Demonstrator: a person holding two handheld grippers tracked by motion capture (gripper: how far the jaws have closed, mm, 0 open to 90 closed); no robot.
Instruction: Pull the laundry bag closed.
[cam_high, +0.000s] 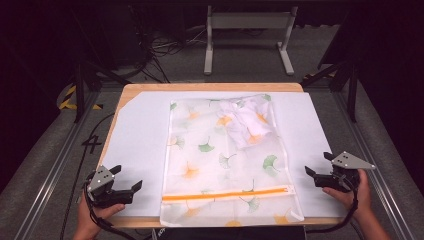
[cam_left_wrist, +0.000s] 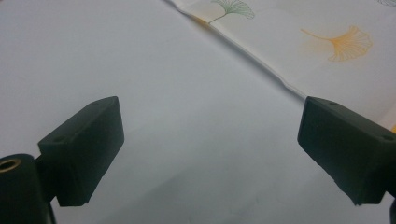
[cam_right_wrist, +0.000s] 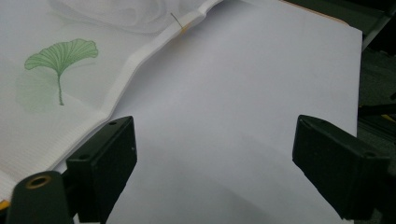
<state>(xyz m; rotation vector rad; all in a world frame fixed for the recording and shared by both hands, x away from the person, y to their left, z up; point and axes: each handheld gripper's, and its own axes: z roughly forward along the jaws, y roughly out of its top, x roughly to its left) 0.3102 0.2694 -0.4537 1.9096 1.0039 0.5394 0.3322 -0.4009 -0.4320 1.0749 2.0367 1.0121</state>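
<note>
White sheet (cam_high: 140, 130) over table — dim room.

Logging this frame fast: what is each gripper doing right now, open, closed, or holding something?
Left gripper: open, holding nothing, beside the mesh bag.
Right gripper: open, holding nothing, on the bag's other side.

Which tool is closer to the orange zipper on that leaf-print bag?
Right, though only slightly. The right tool sits just past the orange zipper's right end; the left tool rests a bit farther off its left end.
</note>
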